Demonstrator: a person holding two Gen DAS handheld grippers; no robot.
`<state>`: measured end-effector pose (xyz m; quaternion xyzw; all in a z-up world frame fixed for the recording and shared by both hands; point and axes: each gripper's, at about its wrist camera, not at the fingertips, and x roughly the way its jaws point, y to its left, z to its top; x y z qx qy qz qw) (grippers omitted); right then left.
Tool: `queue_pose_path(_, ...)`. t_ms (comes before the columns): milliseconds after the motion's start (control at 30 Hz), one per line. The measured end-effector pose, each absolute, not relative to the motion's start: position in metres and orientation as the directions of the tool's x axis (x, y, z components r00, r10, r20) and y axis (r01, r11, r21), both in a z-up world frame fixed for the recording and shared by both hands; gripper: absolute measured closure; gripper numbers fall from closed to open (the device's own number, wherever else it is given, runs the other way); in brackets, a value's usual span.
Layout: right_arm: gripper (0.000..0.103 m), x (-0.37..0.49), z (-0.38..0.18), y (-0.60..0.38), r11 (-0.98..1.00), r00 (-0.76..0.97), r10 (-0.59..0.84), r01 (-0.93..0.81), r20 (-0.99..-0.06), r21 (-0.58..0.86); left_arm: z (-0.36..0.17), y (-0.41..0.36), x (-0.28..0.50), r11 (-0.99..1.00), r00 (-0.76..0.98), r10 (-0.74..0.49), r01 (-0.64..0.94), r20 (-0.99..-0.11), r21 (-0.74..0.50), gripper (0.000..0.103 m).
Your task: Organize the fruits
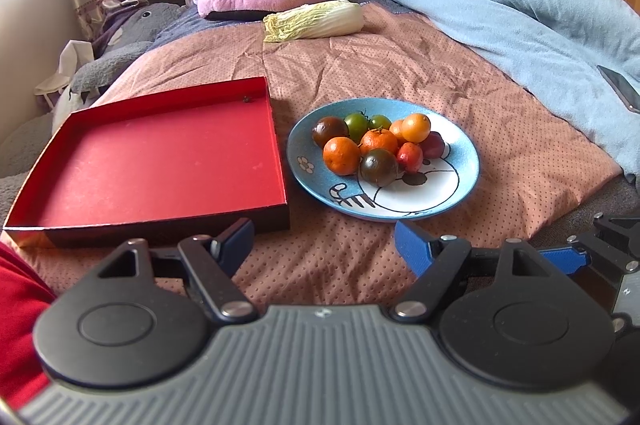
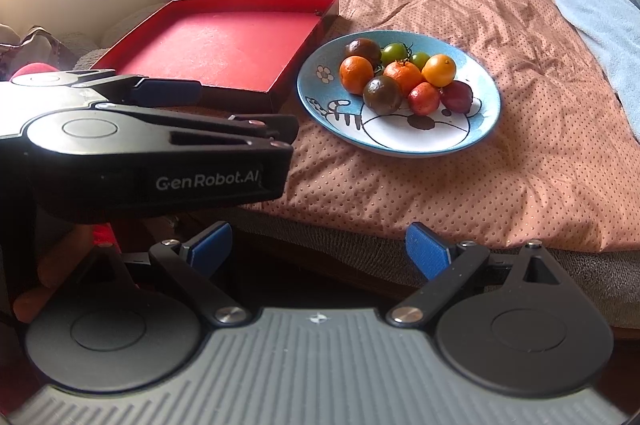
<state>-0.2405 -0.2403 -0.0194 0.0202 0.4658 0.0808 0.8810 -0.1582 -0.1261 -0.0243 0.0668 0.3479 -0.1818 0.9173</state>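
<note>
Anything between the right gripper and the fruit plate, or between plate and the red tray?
Nothing visible. The right gripper is open over bare bedspread short of the plate. The red tray sits right beside the plate, only its low wall between them.

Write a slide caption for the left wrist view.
Open left hand-held gripper faces a blue plate of mixed fruits beside a red tray.

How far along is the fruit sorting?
Done: nothing; the red tray holds no fruit. In hand: nothing; left gripper and right gripper are open, short of the plate. Left: all the fruit, piled on the plate.
</note>
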Motion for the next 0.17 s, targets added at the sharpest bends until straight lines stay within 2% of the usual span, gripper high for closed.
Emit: queue_pose_path(167,0.007,-0.2406,-0.0198,-0.2399,0.986,0.553,0.161,-0.124,-0.817,0.11,-0.0233,-0.126,-0.1568,0.923,0.686,-0.299,0.384,-0.664,-0.018,0.03)
